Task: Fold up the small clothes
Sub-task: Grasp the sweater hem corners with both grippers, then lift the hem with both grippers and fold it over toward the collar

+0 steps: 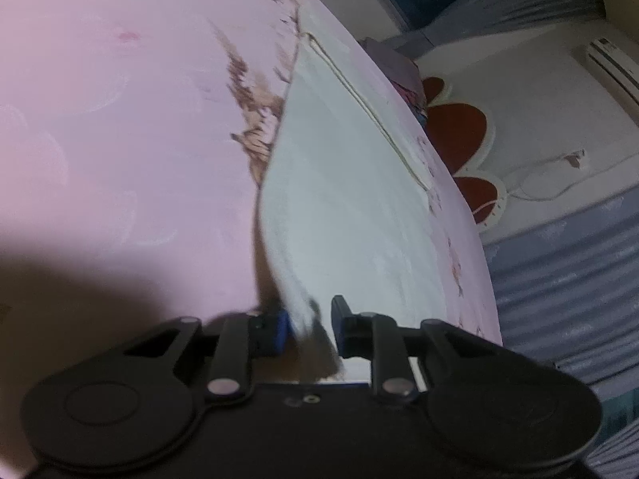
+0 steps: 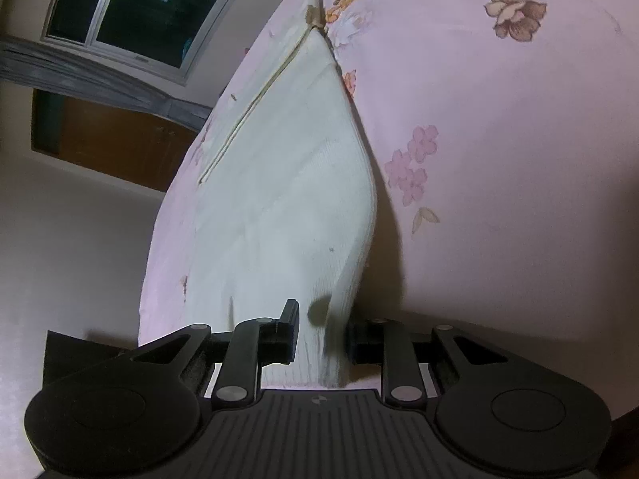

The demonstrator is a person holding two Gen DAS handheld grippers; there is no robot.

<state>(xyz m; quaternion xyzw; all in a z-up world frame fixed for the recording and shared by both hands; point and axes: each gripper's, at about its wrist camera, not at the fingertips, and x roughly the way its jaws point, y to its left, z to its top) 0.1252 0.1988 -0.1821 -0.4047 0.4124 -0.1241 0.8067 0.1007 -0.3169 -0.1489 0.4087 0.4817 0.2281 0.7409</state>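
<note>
Black linkage of the left gripper [image 1: 309, 325] fills the bottom of the left wrist view, with its two fingers rising at about 6 o'clock. A raised edge of the pale garment [image 1: 339, 199] passes between them. One finger [image 1: 279, 329] carries a blue pad that lies against the cloth, but a gap shows beside the other, so I cannot tell whether the jaws truly pinch it; the picture is blurred here. From the fingers the garment stretches away toward 12 o'clock, lying on a pink floral sheet [image 1: 120, 119], with a thin cream trim line running along its side toward 1 o'clock. A lifted fold throws a dark shadow on the sheet at 7 o'clock. Red heart-shaped cushions [image 1: 459, 127] sit beyond the sheet at 2 o'clock, grey-blue curtains [image 1: 559, 279] hang at 4 o'clock, and an air conditioner [image 1: 611, 60] is at the far 2 o'clock edge.

Ribbed black housing of the right gripper [image 2: 321, 333] spans the bottom of the right wrist view. Its two fingers stand narrow at 6 o'clock, clenched on a bunched fold of the same garment [image 2: 287, 199], which presses against both of them. The cloth climbs from there to a point near 12 o'clock, its right edge lifted off the sheet [image 2: 499, 159] and shadowing it at 5 o'clock. A dark window [image 2: 139, 8] sits at 10 o'clock, a brown door [image 2: 112, 143] at 9 o'clock.
</note>
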